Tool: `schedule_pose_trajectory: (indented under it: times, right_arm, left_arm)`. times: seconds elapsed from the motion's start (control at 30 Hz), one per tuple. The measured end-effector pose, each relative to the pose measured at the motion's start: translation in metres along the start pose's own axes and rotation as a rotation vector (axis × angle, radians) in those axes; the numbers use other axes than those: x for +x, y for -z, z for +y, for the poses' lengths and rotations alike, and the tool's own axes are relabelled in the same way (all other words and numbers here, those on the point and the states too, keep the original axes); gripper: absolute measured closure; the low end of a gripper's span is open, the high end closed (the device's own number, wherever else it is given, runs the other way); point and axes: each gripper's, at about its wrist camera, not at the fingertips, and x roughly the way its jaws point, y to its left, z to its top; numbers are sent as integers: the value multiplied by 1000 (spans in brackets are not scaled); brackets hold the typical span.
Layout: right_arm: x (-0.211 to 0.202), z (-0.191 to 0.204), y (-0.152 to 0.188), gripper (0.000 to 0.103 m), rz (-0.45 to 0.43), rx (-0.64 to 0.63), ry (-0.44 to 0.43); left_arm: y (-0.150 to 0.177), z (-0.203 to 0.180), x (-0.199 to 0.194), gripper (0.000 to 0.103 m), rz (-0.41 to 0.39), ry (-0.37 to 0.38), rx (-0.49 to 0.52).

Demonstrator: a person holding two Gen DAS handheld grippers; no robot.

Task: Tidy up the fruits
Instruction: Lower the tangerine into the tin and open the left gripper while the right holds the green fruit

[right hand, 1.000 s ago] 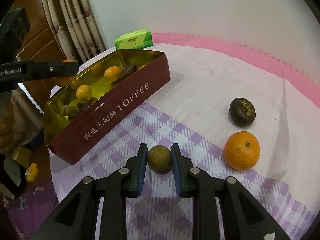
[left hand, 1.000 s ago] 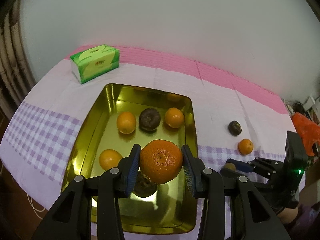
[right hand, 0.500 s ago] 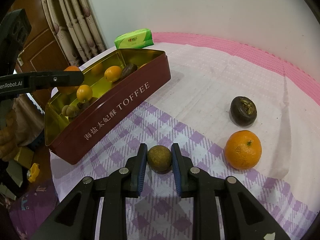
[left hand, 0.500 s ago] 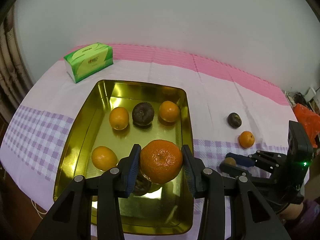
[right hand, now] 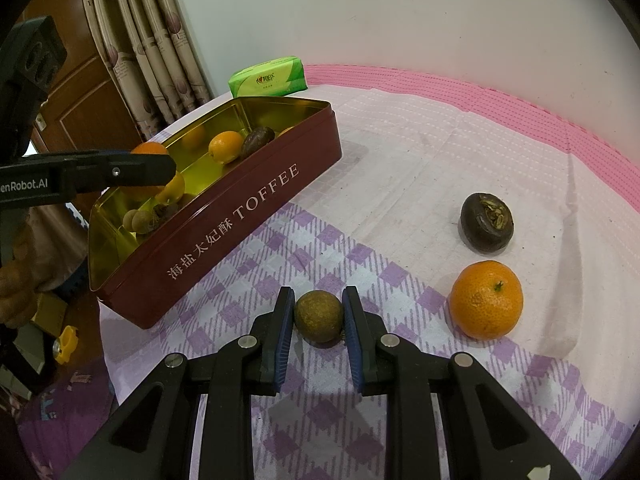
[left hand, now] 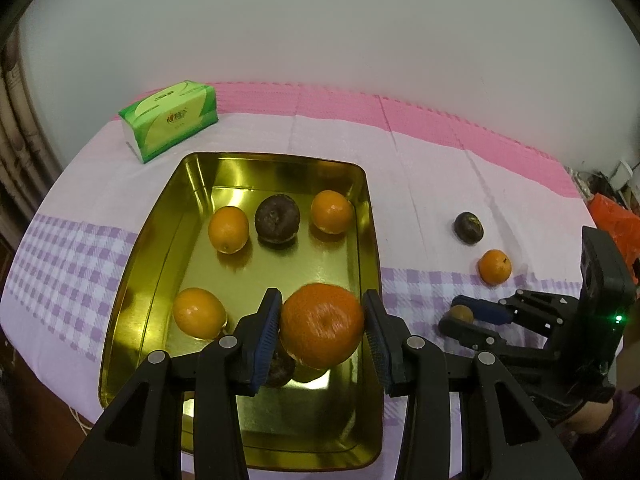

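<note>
My left gripper (left hand: 322, 330) is shut on a large orange (left hand: 320, 326), held above the near right part of the gold-lined tin (left hand: 372, 240). Three smaller oranges (left hand: 228, 229) and a dark brown fruit (left hand: 277, 218) lie in the tin, with more dark fruit half hidden under the held orange. My right gripper (right hand: 319, 316) is shut on a small brown round fruit (right hand: 319, 312), low over the checked cloth. To its right lie a loose orange (right hand: 486, 300) and a dark fruit (right hand: 486, 220). In the right wrist view the left gripper (right hand: 120, 172) reaches over the tin's near end (right hand: 240, 216).
A green tissue pack (left hand: 170, 124) lies behind the tin near the cloth's pink back border. The table edge runs close along the tin's left and near sides. Curtains (right hand: 152, 52) and a wooden door stand beyond the table. An orange bag (left hand: 616, 224) sits at the far right.
The left gripper with its orange has drifted slightly further and lower over the tin. The right gripper and its small brown fruit have not moved.
</note>
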Motion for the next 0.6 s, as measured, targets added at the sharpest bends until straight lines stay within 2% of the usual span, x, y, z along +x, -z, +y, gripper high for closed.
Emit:
schedule_pose_trajectory:
  times: [0.6]
  right_arm:
    - [0, 0, 1, 81, -1, 0, 1]
  left_arm:
    - [0, -2, -2, 60, -17, -41, 16]
